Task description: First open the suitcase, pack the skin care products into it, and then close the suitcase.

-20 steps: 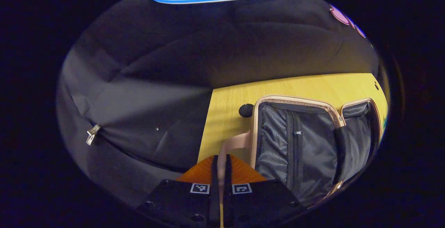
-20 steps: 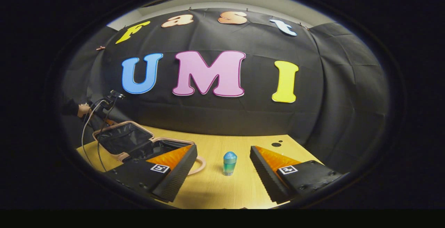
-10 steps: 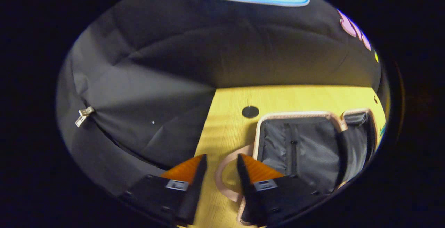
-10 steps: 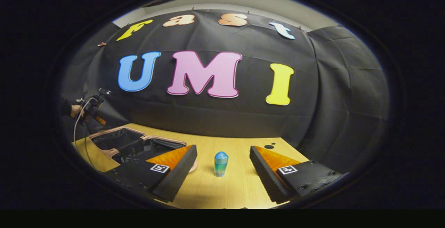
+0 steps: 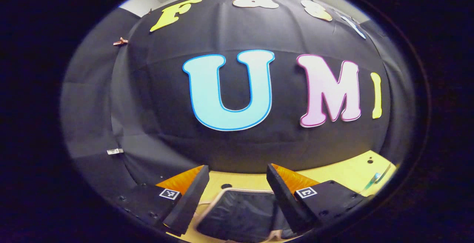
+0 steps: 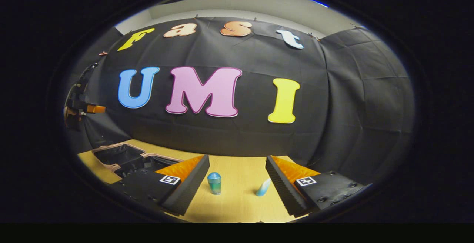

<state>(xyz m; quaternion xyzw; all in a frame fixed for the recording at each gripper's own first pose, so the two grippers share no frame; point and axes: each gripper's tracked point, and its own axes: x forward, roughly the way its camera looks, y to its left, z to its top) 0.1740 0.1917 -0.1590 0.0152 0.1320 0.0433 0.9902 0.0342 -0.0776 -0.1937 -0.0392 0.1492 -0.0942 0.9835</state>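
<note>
the suitcase lies open and flat on the wooden table, toward the table's left end as the right gripper view has it. its two halves sit side by side, dark fabric lining facing up, each ringed by a pale pink rim.

in the left gripper view, the left gripper hangs above the suitcase with its jaws spread wide and nothing between them. the nearer lined half of the case sits right under the gap between the fingers, and a small dark round hole in the table shows just beyond the suitcase's far rim. in the right gripper view this same gripper appears small, well above the suitcase and off its left side, held by a hand that is too small and dark to make out well.

the right gripper is also wide apart and holds nothing. two skin care products stand on the table to the right of the suitcase: a short blue-green bottle with a rounded cap, upright, close beside the gripper's left finger, and a pale blue tube, leaning, just beside its right finger. both are apart from the suitcase and outside it.
</note>
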